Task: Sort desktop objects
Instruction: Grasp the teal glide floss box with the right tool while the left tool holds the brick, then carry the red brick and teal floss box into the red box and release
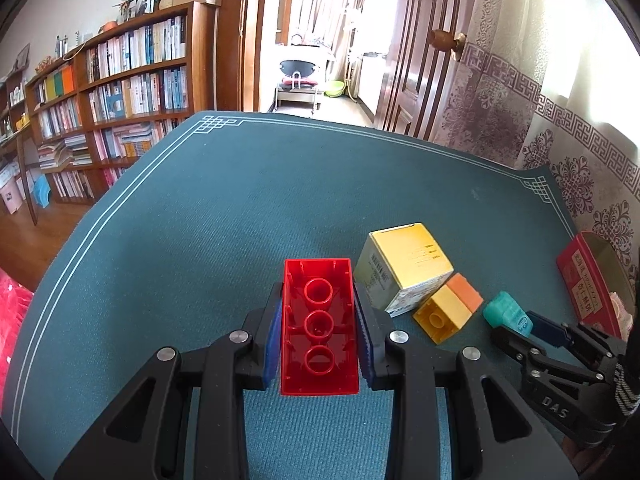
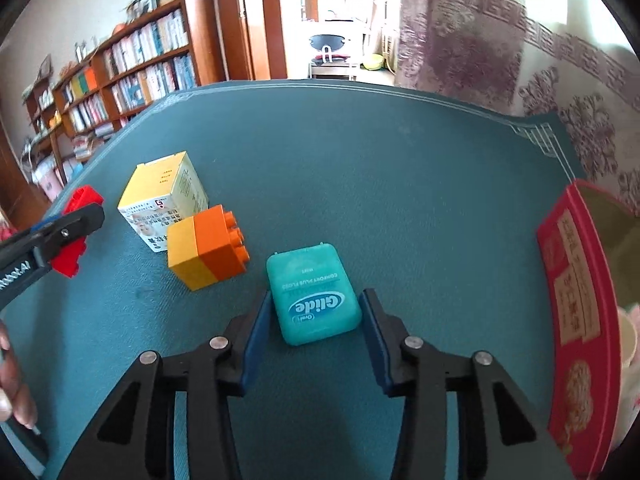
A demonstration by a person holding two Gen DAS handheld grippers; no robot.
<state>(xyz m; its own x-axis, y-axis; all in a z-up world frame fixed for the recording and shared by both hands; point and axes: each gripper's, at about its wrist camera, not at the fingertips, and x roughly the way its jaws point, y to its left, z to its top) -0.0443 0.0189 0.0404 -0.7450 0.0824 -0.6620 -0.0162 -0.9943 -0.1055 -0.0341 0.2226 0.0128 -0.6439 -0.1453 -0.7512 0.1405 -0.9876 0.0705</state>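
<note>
While the left gripper [image 1: 318,332] pinches the red brick [image 1: 319,326], the floss box [image 2: 314,293] is framed lengthwise betw. the spread right gripper [image 2: 314,336], toward the table's right edge.

Left gripper [image 1: 319,330], right gripper [image 2: 313,330]: black linkage frames, silver rivets, blue ribbed pads; white lettering, possibly "DAS"; fingers [image 2: 14,394] bare-skinned.

Glossy translucent plastic forms the red brick [image 1: 319,326], smooth satin plastic the teal floss case [image 2: 316,294], printed cardboard the yellow carton [image 2: 166,196], and matt woven cloth the green table cover [image 1: 240,216]
</note>
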